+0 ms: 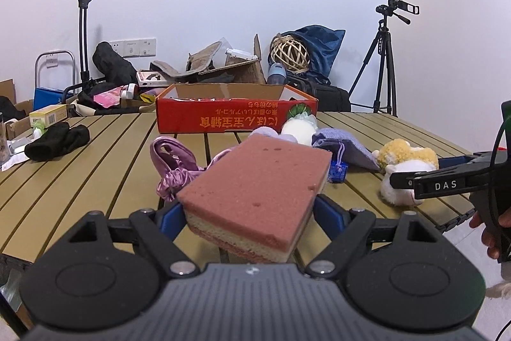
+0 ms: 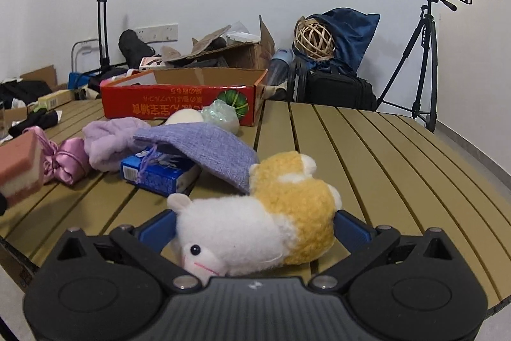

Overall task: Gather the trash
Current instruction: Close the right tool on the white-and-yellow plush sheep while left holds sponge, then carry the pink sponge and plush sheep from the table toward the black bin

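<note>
The left gripper [image 1: 250,210] has its fingers [image 1: 172,218] clamped on a pink sponge [image 1: 258,181], lifted clear of the counter [image 1: 95,162], probably so it can go to the red box [image 1: 236,114] straight ahead of the fingers. The right gripper [image 2: 255,232] has its fingers [image 2: 351,230] on either side of a plush toy [image 2: 265,229] lying on the counter; whether they press it I cannot tell. Beyond them lie a purple pouch [image 2: 204,143] and a blue carton [image 2: 159,174]. What the box holds is hidden by its wall.

Slatted table [image 2: 367,155]: cardboard box [image 2: 179,104] at far edge; before it a knitted pouch [image 2: 204,143] overlying a carton [image 2: 159,174]; plush toy [image 2: 255,232] nearest, right of sponge [image 1: 255,190].
</note>
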A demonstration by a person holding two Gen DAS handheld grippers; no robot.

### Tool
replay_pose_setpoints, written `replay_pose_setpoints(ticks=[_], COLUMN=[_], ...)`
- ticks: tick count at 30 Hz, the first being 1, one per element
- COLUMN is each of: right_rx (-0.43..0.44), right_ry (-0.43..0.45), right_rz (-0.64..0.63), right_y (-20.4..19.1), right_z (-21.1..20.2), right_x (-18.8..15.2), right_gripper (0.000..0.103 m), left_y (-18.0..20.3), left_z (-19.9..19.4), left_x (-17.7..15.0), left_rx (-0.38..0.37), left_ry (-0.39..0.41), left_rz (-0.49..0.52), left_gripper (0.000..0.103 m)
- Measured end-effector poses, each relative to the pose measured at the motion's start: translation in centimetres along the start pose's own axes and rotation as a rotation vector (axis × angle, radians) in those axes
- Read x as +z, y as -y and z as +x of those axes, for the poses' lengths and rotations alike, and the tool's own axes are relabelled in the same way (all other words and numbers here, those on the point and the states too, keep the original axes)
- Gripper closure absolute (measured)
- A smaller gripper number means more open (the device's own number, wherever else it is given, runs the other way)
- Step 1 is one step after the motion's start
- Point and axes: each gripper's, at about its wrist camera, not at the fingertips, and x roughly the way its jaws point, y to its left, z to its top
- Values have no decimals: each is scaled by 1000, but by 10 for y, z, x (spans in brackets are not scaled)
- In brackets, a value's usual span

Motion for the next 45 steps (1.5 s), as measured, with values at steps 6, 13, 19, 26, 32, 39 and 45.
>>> replay_pose_setpoints(ticks=[6, 13, 19, 26, 32, 39, 45], right_rx=[-31, -153, -265, -216, -89, -45, -41], right_ry=[15, 97, 18, -52, -59, -55, -1], right_rz=[64, 174, 229, 219, 296, 284, 328], right_y=[-3, -25, -29, -19, 6, 6, 15], right_z=[-3, -18, 12, 23, 20, 17, 7], right_x=[-4, 10, 20, 6, 0, 0, -5], right_gripper=[0, 0, 0, 0, 14, 42, 51], left_y=[2, 1, -1, -7, -5, -3, -5], left_z=[-2, -3, -4, -5, -8, -7, -8], left_x=[-1, 1, 0, 1, -1, -1, 0], left_rx=[-1, 1, 5, 12, 12, 14, 18], left_ry=[6, 12, 5, 7, 14, 16, 19], left_rz=[2, -13, -15, -35, -30, -22, -30], left_gripper=[19, 19, 19, 19, 19, 19, 19])
